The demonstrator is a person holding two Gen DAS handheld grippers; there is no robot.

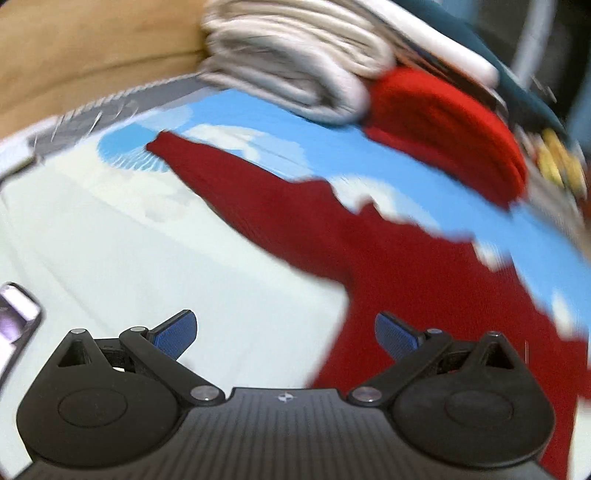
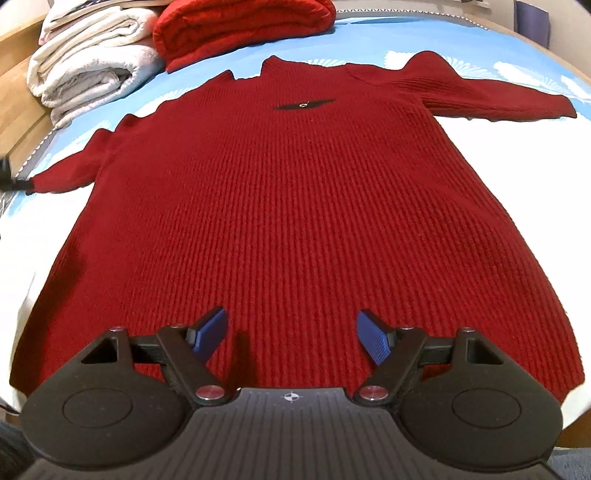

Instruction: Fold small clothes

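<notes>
A dark red ribbed sweater (image 2: 288,206) lies flat on the bed, collar at the far end, both sleeves spread out to the sides. My right gripper (image 2: 291,339) hovers open over the hem with nothing between its blue pads (image 2: 375,341). In the blurred left wrist view, the sweater (image 1: 369,266) stretches across the right side, and its left sleeve (image 1: 207,173) reaches up and left. My left gripper (image 1: 286,334) stands open and empty over the pale sheet beside the sweater's edge.
The bed sheet (image 2: 369,40) is blue with white patterns. A folded red garment (image 2: 236,26) and a stack of folded white towels (image 2: 88,70) sit at the far end. A wooden bed frame (image 1: 85,51) runs behind. A phone (image 1: 14,321) lies at the left edge.
</notes>
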